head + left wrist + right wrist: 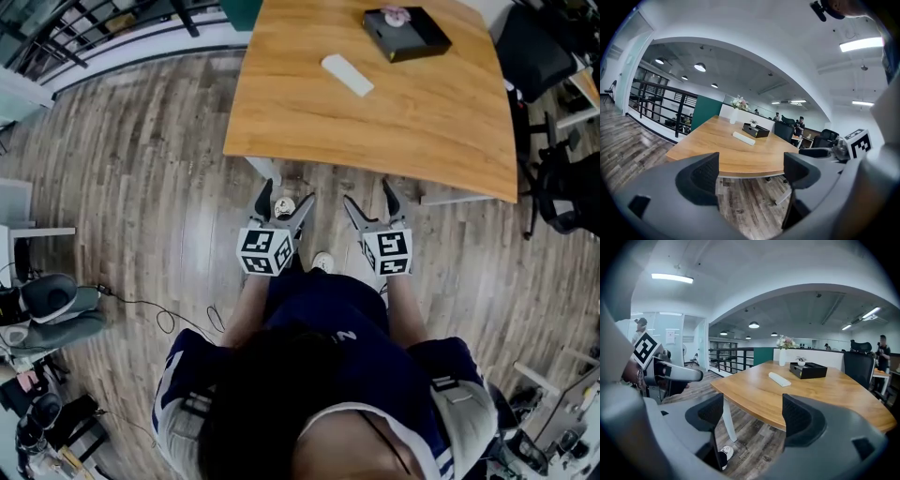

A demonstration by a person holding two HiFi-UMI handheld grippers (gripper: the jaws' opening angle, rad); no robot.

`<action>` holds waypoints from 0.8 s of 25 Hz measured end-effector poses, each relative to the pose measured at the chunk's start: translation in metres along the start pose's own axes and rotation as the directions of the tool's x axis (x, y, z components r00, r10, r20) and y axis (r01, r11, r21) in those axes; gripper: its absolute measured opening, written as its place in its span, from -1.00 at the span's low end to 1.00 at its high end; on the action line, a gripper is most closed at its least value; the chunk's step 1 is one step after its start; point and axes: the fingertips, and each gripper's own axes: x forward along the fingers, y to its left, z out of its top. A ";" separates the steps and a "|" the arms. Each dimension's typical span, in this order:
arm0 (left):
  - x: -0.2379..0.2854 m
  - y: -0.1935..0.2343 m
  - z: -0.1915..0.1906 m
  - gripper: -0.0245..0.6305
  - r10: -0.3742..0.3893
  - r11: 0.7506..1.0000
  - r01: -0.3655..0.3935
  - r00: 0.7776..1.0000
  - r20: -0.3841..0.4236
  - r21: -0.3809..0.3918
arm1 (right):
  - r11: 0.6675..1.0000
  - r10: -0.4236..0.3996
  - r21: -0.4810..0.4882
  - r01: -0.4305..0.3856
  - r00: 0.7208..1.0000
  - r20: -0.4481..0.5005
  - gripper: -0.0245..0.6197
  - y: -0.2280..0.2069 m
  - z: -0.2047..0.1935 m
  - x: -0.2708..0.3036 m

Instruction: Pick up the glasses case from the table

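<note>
A white oblong glasses case (347, 74) lies on the wooden table (309, 122), toward its far half. It also shows small in the left gripper view as the case (743, 138) and in the right gripper view as the case (779, 379). My left gripper (284, 199) and right gripper (369, 200) are held side by side over the floor, short of the table's near edge. Both are open with nothing between the jaws. The case is far ahead of both.
A black tray (407, 33) with a small plant stands at the table's far end, and a white vase of flowers (782, 355) beyond it. Office chairs (562, 187) crowd the right side. A white table leg (727, 420) stands under the near corner. Equipment and cables lie left on the floor.
</note>
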 end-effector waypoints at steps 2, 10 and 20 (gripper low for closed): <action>0.022 0.009 0.009 0.39 -0.029 1.000 0.029 1.000 -0.007 0.007 | 0.999 -0.032 0.010 0.032 0.999 -0.011 0.27 -0.014 0.006 0.013; 0.112 0.037 0.056 0.40 -0.179 0.981 0.181 0.983 -0.030 0.074 | 0.986 -0.166 0.024 0.166 0.986 -0.001 0.27 -0.066 0.052 0.073; 0.171 0.081 0.089 0.39 -0.268 0.954 0.276 0.960 -0.074 0.120 | 0.980 -0.188 0.062 0.191 0.981 -0.040 0.27 -0.066 0.074 0.157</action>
